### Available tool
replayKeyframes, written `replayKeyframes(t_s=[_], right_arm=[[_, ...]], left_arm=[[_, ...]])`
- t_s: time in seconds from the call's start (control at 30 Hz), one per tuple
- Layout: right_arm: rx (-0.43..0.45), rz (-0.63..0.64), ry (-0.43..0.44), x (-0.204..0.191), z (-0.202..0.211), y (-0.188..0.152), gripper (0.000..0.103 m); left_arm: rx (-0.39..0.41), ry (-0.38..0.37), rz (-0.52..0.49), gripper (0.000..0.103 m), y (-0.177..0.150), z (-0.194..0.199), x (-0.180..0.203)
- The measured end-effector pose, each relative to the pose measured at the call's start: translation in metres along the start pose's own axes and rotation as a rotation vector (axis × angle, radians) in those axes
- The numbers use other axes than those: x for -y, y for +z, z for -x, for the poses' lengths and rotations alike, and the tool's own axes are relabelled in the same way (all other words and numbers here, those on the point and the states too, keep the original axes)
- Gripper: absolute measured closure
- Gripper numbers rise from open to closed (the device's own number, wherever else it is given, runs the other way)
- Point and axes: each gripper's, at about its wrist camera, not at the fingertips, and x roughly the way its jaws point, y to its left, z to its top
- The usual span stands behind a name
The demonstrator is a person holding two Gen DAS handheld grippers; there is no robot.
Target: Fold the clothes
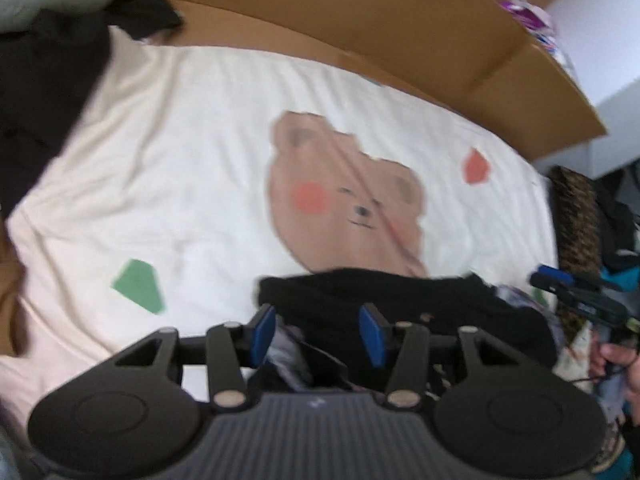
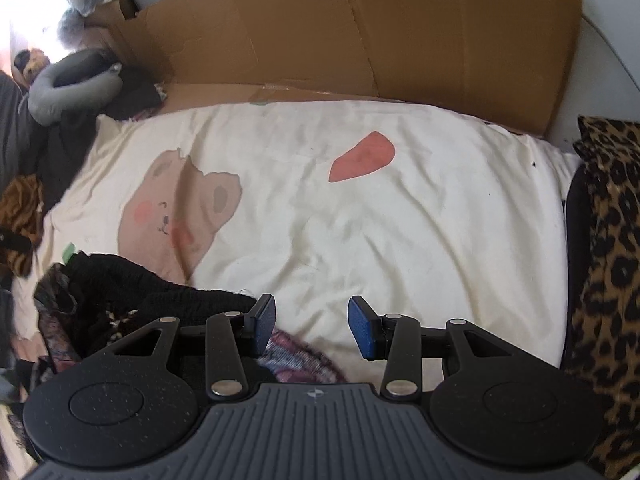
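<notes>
Black garment [image 1: 400, 304] lies crumpled on the bed, straight ahead of my left tongs [image 1: 318, 334] and partly under them; the wrist view is blurred. A patterned, purplish cloth [image 1: 288, 354] shows beneath the black cloth, between the left fingers. From the right wrist view the same black garment [image 2: 168, 300] sits off to the left of my right tongs [image 2: 312, 326], reaching up to the left finger [image 2: 264, 322]; the patterned cloth [image 2: 300, 356] pokes out just below that finger.

Left tongs: jaws about half apart, blue pads clear of the cloth, nothing gripped. Right tongs: jaws about half apart too, over bare sheet, nothing gripped. I cannot tell whether the right tongs' left pad touches the garment.

Sheet [image 2: 400, 220] is cream, wrinkled. Bear print [image 1: 344, 196] lies just beyond the garment, ahead of the left tongs. Green patch [image 1: 140, 286] off to the left of the left tongs; red patch [image 2: 362, 156] well ahead of the right tongs.

Cardboard [image 2: 360, 32] stands along the far edge of the bed. Leopard-print fabric [image 2: 608, 240] on the right of the right tongs. Grey neck pillow [image 2: 72, 86] far left by a dark heap of clothes [image 1: 44, 92]. My right hand [image 1: 616, 364] and its tongs [image 1: 576, 292] show at the right edge of the left view.
</notes>
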Motion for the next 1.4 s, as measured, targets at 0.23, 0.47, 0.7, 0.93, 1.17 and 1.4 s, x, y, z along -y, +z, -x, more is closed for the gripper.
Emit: replayKeyframes(t_s=[0.23,0.47,0.7,0.93,1.17,1.4], right_arm=[[-0.058,0.028,-0.014,0.008,-0.031,0.01,0.055],[-0.145,0.007,0.012,0.011,-0.059,-0.007,0.055],[-0.146,-0.044,0.107,0.008,-0.048,-0.016,0.055],[-0.161,0.012,0.186,-0.009,-0.039,-0.025,0.055],[-0.177,0.095,0.291,-0.033,-0.032,-0.028,0.055],[-0.207,0.2,0.327,-0.055,-0.033,-0.035,0.055]], left_arm=[[-0.011,0.084,0.063,0.053,0.004,-0.031,-0.034],[-0.038,0.009,0.095,0.053,-0.005,-0.054,-0.048],[-0.069,-0.03,0.049,0.052,-0.02,-0.06,-0.041],[-0.09,-0.032,0.078,0.051,-0.031,-0.064,-0.05],[-0.105,-0.021,0.072,0.05,-0.037,-0.065,-0.051],[-0.118,-0.017,0.053,0.047,-0.043,-0.066,-0.049]])
